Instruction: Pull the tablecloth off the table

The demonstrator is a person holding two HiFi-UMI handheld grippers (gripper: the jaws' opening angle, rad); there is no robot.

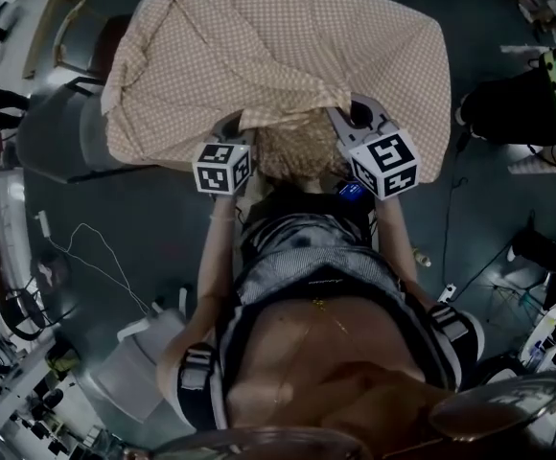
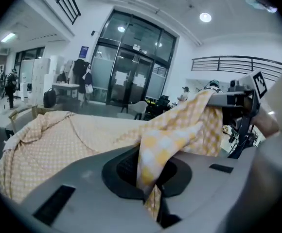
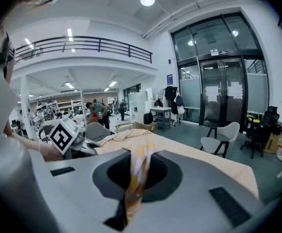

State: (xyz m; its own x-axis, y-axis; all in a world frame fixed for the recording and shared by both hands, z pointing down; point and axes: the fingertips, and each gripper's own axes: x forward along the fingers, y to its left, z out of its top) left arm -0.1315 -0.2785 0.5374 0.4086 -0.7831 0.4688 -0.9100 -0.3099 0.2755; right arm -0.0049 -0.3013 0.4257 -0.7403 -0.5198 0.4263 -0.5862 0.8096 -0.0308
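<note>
Grasp stage done: left tool (image 1: 235,125) and right tool (image 1: 351,116) each pinch the tablecloth (image 1: 288,46) at the counter's edge. Next probably needs a steady pull off it.

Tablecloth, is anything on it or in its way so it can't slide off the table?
Nothing I can see. The tablecloth is bare on top, and the left tool and right tool each pinch its near edge directly.

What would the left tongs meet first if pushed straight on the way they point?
The tablecloth: the left tongs are shut on a fold of it, and more draped cloth lies just ahead. Beyond it, depth is unclear.
</note>
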